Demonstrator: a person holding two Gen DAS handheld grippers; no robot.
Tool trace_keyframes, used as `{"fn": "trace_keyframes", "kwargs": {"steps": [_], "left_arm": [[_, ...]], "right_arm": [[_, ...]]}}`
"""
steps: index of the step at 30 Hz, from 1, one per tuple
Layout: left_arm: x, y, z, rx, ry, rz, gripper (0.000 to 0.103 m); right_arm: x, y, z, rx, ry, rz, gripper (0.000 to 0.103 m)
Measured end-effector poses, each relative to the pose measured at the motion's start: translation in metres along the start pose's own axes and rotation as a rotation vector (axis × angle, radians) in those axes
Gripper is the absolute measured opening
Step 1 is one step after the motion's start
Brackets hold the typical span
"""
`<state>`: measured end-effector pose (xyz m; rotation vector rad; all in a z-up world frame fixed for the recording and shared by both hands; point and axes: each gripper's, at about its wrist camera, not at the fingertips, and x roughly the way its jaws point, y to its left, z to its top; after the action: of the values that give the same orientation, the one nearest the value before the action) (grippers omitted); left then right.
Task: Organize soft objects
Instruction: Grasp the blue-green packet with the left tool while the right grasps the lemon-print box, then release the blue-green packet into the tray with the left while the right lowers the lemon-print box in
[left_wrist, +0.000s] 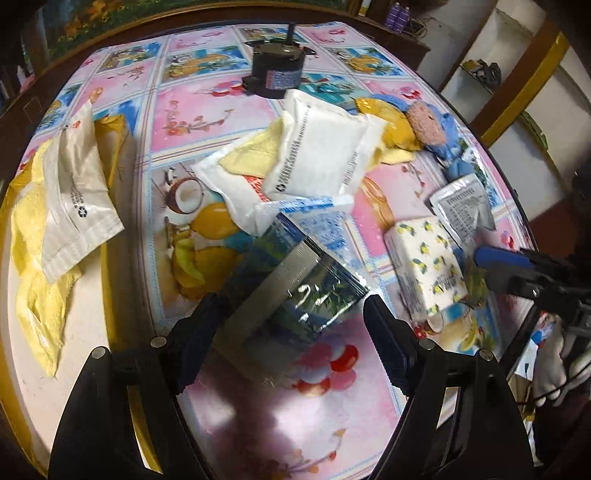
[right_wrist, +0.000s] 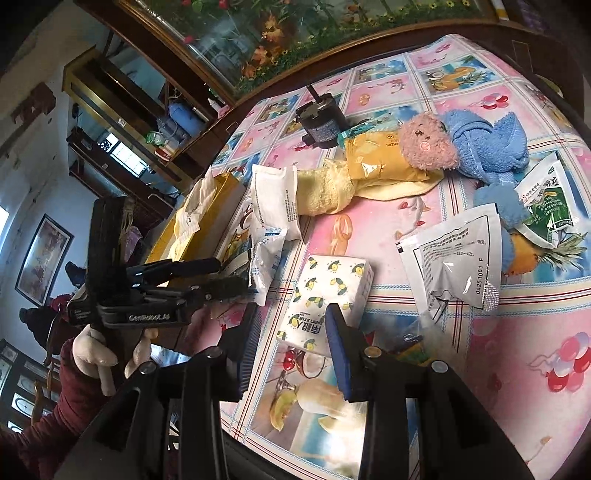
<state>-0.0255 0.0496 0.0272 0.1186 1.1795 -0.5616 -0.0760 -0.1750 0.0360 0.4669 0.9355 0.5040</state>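
My left gripper (left_wrist: 291, 314) is open, its jaws on either side of a dark green shiny packet (left_wrist: 295, 284) lying on the table. White soft packs (left_wrist: 317, 155) and a yellow cloth (left_wrist: 251, 153) lie beyond it. My right gripper (right_wrist: 291, 332) is open just before a lemon-print tissue pack (right_wrist: 328, 291), which also shows in the left wrist view (left_wrist: 424, 266). A pink-faced blue plush toy (right_wrist: 476, 144) lies on a yellow pack (right_wrist: 376, 155). A yellow box (left_wrist: 110, 129) at the left holds a yellow cloth (left_wrist: 33, 236) and a white bag (left_wrist: 74, 195).
A black cylindrical motor (left_wrist: 275, 70) stands at the far side of the table. White and green sachets (right_wrist: 454, 258) lie at the right. The table's edge (right_wrist: 236, 432) is near. Shelves and cabinets (right_wrist: 122, 122) stand beyond the table.
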Motion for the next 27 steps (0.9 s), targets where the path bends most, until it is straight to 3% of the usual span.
{"fn": "trace_keyframes", "kwargs": {"steps": [2,3,8,13,15,18,23,26,27], "left_arm": [[-0.009,-0.008,-0.009,0.012,0.006,-0.111,0.079],[-0.015,-0.011,-0.014,0.023,-0.013,-0.12,0.079],[-0.042,-0.021,-0.022,0.176,-0.199,0.082,0.079],[-0.011,-0.026,-0.018,0.33,-0.16,0.168,0.079],[0.003,-0.03,-0.016,0.374,-0.137,0.168,0.079],[0.013,-0.037,-0.017,0.404,-0.117,0.17,0.079],[0.021,-0.036,-0.014,0.357,-0.115,0.191,0.081],[0.022,-0.021,-0.012,0.256,-0.098,0.137,0.08],[0.021,-0.015,-0.012,0.221,-0.096,0.104,0.072]], "right_arm": [[-0.005,-0.003,-0.001,0.014,-0.007,-0.016,0.036],[-0.006,-0.004,-0.001,0.02,-0.01,-0.024,0.036],[0.001,-0.002,-0.001,0.011,0.003,-0.073,0.036],[0.01,-0.006,-0.001,0.054,0.015,-0.135,0.036],[0.011,-0.008,0.001,0.085,0.012,-0.138,0.037],[0.014,-0.006,0.004,0.107,0.017,-0.149,0.051],[0.034,0.008,0.008,0.071,0.06,-0.201,0.054],[0.047,0.018,0.008,0.034,0.08,-0.247,0.055],[0.049,0.023,0.008,0.013,0.082,-0.267,0.055]]}}
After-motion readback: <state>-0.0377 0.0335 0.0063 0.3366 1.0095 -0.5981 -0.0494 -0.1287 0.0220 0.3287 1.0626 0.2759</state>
